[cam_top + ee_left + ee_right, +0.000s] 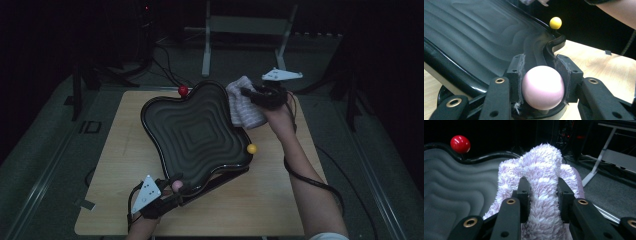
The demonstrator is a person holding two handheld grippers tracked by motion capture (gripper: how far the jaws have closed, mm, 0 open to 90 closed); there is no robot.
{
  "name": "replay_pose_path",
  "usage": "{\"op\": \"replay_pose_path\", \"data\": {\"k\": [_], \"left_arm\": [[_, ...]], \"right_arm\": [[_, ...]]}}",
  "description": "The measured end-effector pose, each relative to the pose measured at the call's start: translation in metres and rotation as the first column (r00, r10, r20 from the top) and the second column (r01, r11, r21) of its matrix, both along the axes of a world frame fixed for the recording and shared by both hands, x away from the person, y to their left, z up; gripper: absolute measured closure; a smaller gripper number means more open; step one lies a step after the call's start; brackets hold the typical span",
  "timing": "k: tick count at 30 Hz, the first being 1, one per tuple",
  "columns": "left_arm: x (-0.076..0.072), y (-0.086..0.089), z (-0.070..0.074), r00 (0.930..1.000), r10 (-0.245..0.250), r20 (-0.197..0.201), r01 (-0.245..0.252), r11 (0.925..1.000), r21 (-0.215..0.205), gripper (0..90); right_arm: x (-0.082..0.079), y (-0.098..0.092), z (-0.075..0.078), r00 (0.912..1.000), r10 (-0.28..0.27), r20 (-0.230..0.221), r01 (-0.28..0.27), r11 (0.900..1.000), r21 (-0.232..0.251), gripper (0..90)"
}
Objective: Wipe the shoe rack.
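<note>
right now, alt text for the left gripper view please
The left gripper has its black jaws shut on a pink ball knob at the rim of a dark, ripple-patterned tray tilted above a wooden table. A yellow ball knob stands on the tray's far rim.

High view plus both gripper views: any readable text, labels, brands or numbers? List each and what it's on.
None readable.
Black tray: ridged surface, no print in sight.
Pink ball, yellow ball, red ball: plain.
Fluffy cloth: no tag in sight.
Grey plates on left gripper and right gripper: small dots, no lettering.
Floor marking left of the table: could be characters, too dim to tell.
</note>
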State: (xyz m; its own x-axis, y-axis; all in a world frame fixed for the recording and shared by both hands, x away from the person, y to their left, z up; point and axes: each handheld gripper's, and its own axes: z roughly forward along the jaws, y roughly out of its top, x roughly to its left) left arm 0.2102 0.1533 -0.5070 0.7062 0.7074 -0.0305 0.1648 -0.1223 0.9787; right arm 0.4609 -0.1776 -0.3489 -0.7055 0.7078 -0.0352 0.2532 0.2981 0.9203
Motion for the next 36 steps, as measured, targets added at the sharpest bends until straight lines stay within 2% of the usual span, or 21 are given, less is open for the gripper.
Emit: {"op": "replay_pose_path", "data": {"k": [6,9,14,16,17,19,23,27,32,36], "left_arm": [[0.000,0.000,0.000,1.0000,-0.001,-0.002,0.001,1.0000,-0.008,59.8],[0.000,0.000,0.000,1.0000,-0.002,-0.003,0.002,1.0000,-0.008,59.7],[0.000,0.000,-0.001,1.0000,-0.004,-0.004,0.004,0.9999,-0.013,59.8],[0.000,0.000,0.000,1.0000,-0.004,-0.002,0.004,0.9999,-0.011,59.8],[0.000,0.000,0.000,1.0000,-0.004,-0.002,0.004,0.9999,-0.011,59.8],[0.000,0.000,-0.001,1.0000,-0.004,-0.001,0.004,0.9999,-0.012,59.8],[0.000,0.000,0.000,1.0000,-0.003,-0.001,0.003,0.9999,-0.011,59.8],[0.000,0.000,0.000,1.0000,-0.001,-0.001,0.001,0.9999,-0.011,59.8],[0.000,0.000,0.000,1.0000,-0.001,-0.001,0.001,0.9999,-0.014,59.8],[0.000,0.000,0.000,1.0000,0.000,-0.002,0.000,0.9999,-0.015,59.8]], "right_arm": [[0.020,0.032,0.004,0.9991,0.032,-0.026,-0.033,0.999,-0.022,70.6],[0.029,0.045,0.003,0.9988,0.033,-0.035,-0.034,0.998,-0.049,70.6],[0.042,0.060,-0.008,0.9976,0.019,-0.067,-0.026,0.995,-0.100,70.4],[0.047,0.062,-0.015,0.9964,-0.011,-0.084,0.000,0.992,-0.127,70.0],[0.048,0.061,-0.018,0.9957,-0.016,-0.092,0.005,0.993,-0.119,69.6],[0.047,0.059,-0.020,0.9943,-0.024,-0.104,0.012,0.993,-0.114,69.5],[0.041,0.057,-0.023,0.9948,-0.025,-0.098,0.009,0.987,-0.158,69.4],[0.036,0.051,-0.028,0.9938,-0.010,-0.111,-0.007,0.988,-0.155,69.3],[0.024,0.046,-0.034,0.9952,-0.001,-0.098,-0.016,0.984,-0.176,69.2],[0.014,0.040,-0.041,0.9961,0.017,-0.086,-0.031,0.985,-0.171,69.3]]}}
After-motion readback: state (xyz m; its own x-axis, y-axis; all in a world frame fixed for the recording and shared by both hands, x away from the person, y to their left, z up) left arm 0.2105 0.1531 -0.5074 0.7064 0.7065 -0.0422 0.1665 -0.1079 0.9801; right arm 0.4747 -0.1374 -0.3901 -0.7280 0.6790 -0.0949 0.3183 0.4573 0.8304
